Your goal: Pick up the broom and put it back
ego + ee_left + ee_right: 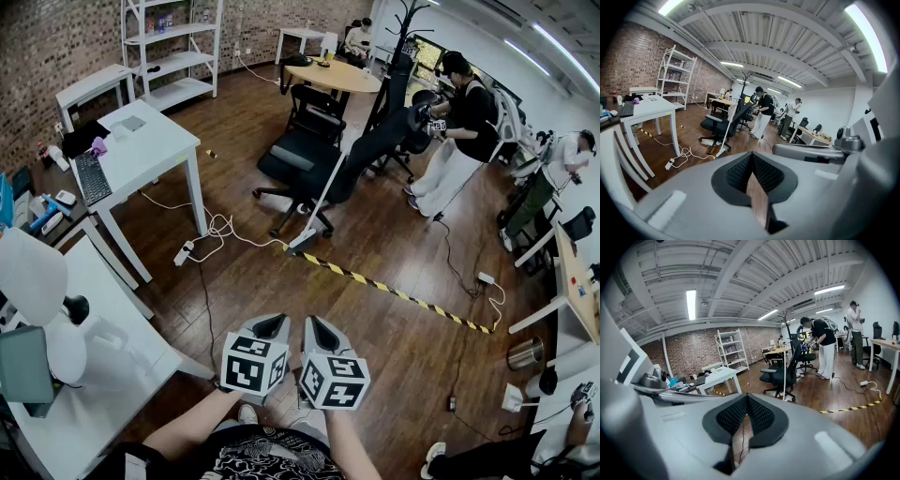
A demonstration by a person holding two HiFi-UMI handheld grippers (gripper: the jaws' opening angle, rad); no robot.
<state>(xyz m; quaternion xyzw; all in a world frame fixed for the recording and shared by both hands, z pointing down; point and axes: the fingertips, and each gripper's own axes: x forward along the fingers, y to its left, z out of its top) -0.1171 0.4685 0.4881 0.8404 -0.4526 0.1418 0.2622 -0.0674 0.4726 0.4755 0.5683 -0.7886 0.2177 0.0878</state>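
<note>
The broom [319, 202] has a long white handle and leans against a black office chair [298, 167] in the middle of the room, its head on the wooden floor. It shows small and far off in the left gripper view as the broom [728, 132] and in the right gripper view as the broom [784, 378]. My left gripper [273, 324] and right gripper [317, 326] are side by side at the bottom of the head view, well short of the broom and pointing toward it. The left gripper [751, 155] and right gripper [747, 396] are both shut, with nothing between their jaws.
A white table [173, 141] stands at the left, with a white cable and power strip [184, 253] on the floor beside it. Yellow-black tape [394, 292] crosses the floor behind the broom. A person [459, 131] stands beyond the chair. Another white table [112, 375] is close on my left.
</note>
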